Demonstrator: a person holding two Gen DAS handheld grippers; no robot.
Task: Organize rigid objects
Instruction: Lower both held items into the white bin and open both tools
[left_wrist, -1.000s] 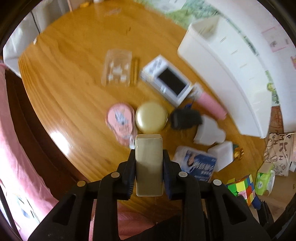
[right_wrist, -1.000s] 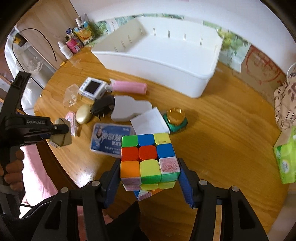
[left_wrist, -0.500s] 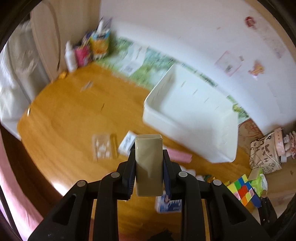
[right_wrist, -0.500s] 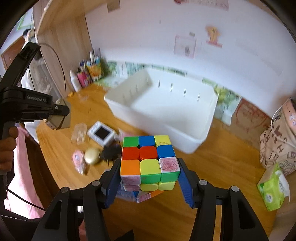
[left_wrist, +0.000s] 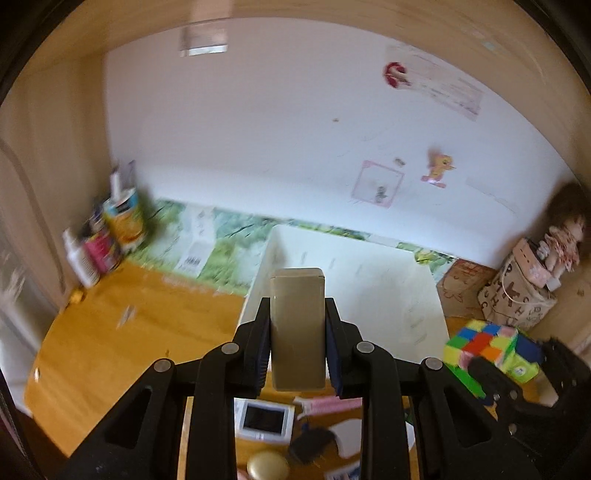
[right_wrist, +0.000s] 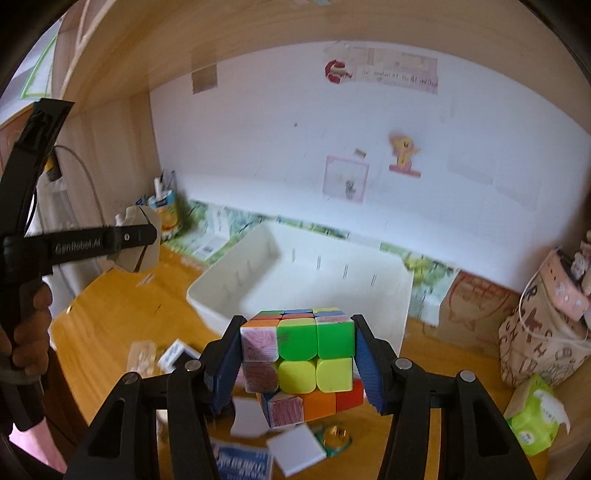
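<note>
Fingers of my left gripper (left_wrist: 297, 363) clamp a tan box (left_wrist: 297, 328); my right gripper (right_wrist: 297, 363) clamps the puzzle cube (right_wrist: 299, 356). Both hang above the wooden table (right_wrist: 122, 317), before a white bin (right_wrist: 314, 273) and white wall (right_wrist: 280, 147). "GenRobot.AI" marks my left gripper.
</note>
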